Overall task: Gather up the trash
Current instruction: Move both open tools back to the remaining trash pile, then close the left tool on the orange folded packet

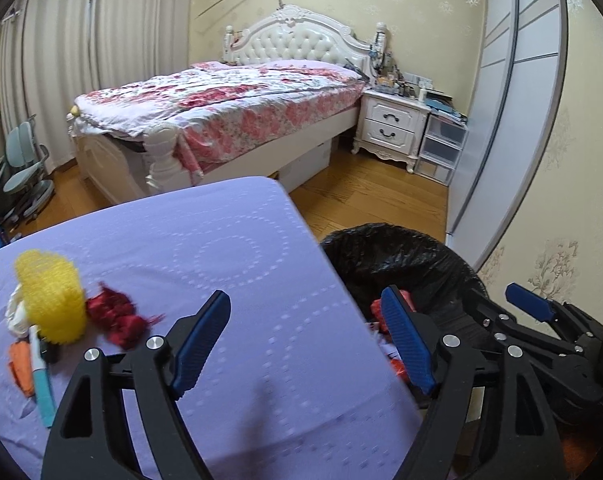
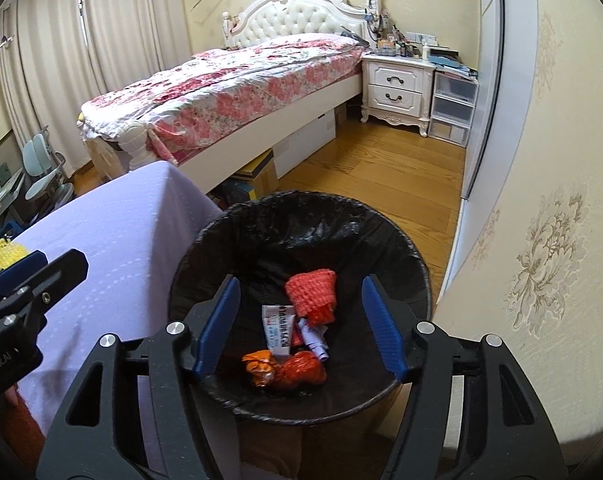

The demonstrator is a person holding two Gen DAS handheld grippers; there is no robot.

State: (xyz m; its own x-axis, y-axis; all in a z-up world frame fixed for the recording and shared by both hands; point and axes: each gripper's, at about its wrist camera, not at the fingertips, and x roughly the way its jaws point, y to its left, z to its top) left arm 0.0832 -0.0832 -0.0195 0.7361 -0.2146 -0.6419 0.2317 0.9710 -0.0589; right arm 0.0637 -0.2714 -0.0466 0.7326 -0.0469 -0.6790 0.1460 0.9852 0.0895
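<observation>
Both the left gripper (image 1: 305, 344) and right gripper (image 2: 301, 326) hang with jaws spread wide and empty, the right above the black-lined bin (image 2: 381, 224) of crumpled wrappers (image 2: 297, 372).

Bedroom with a floral bed, cream wallpaper and a wooden floor.
A bed (image 1: 237, 112) with a tufted white headboard (image 1: 301, 42) and a pink flowered quilt sits at twelve o'clock. Just beside it at one o'clock stands a white nightstand (image 1: 393, 122) with two drawers, touching a clear plastic drawer unit (image 1: 441, 148). Pale curtains (image 1: 101, 40) hang at ten o'clock, daylight showing through them. A grey-green chair (image 1: 25, 172) is at nine o'clock. Sliding wardrobe doors (image 1: 513, 80) run along two o'clock. The floor (image 2: 381, 176) is warm wood planking.
</observation>
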